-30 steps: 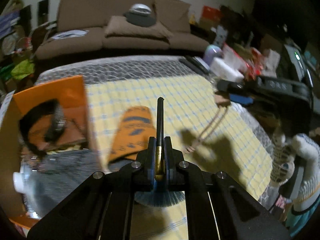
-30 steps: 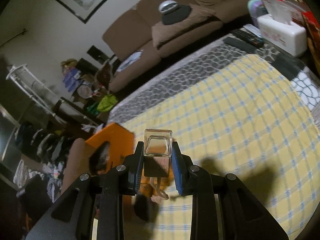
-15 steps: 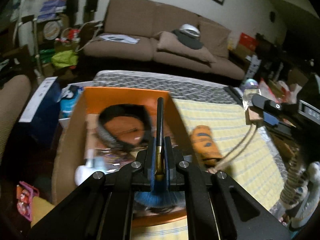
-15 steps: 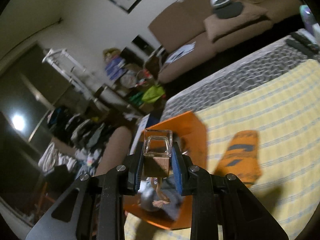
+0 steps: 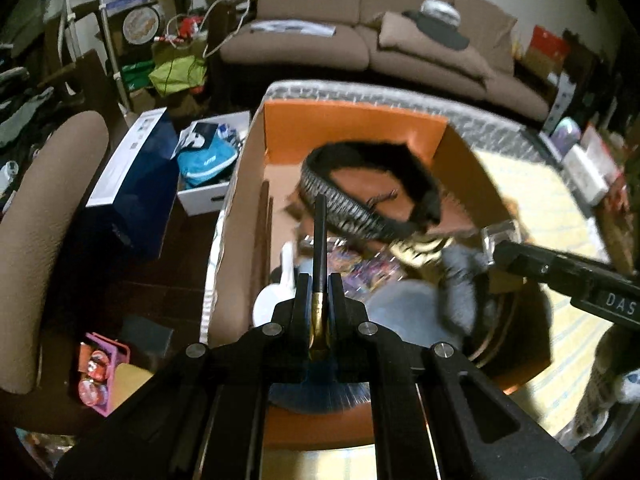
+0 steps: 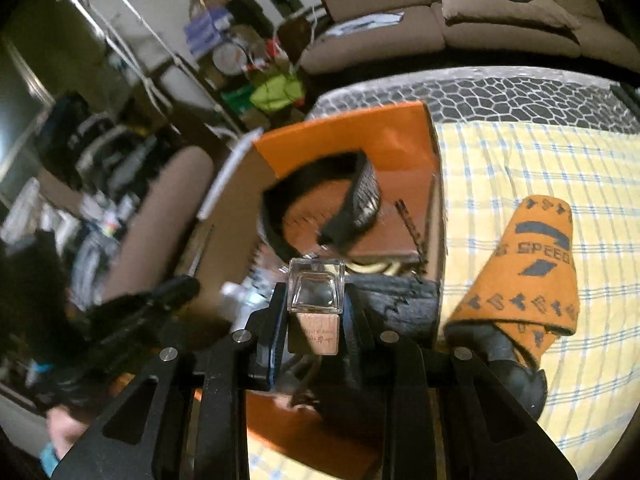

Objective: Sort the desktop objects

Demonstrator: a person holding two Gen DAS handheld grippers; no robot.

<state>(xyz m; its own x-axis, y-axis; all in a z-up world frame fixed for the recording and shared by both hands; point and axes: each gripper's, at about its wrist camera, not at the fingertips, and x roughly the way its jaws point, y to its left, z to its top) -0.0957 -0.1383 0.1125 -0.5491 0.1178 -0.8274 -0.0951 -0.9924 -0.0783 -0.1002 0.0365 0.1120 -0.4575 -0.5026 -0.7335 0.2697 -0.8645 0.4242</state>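
My left gripper is shut on a makeup brush with a black handle, gold ferrule and blue bristles, held above the orange cardboard box. My right gripper is shut on a clear square glass bottle with a wooden cap, also over the box; it shows in the left wrist view at the right. Inside the box lie a black headband, a white bottle and grey cloth.
An orange folded umbrella lies on the yellow checked tablecloth right of the box. A brown sofa stands behind. A brown armchair, a blue box and floor clutter are to the left.
Both grippers have moved left from over the tablecloth to above the orange box, still holding the brush and the bottle. The box now fills both views.
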